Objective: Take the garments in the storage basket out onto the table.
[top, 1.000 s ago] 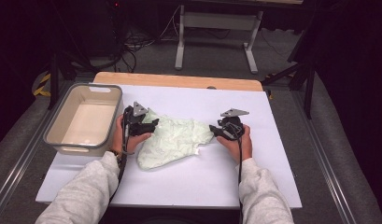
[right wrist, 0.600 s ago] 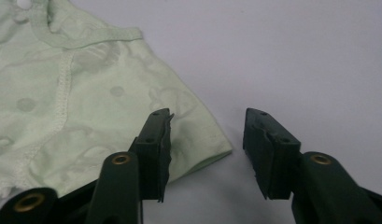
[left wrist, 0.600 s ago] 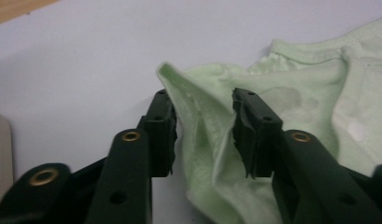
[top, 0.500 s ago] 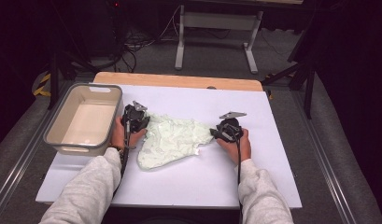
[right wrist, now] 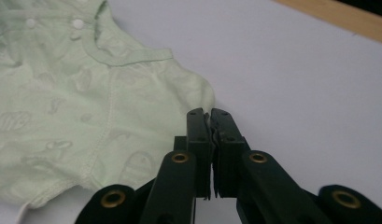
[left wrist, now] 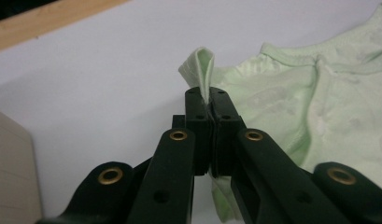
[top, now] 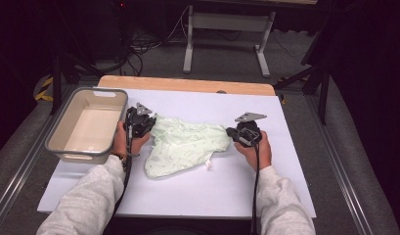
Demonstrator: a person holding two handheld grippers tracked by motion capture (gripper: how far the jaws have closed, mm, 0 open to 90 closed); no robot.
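Garment (top: 185, 144): stretched between your claws | left claw (left wrist: 210, 100): just closed, pinching its left edge | right claw (right wrist: 211, 119): just closed, pinching its right edge

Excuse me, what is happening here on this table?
A person holds a small green garment by two edges with two grippers. The left gripper has just closed on a fold at one end; the right gripper has just closed on the other end. The garment lies mostly on the white table. A tub stands at the left.
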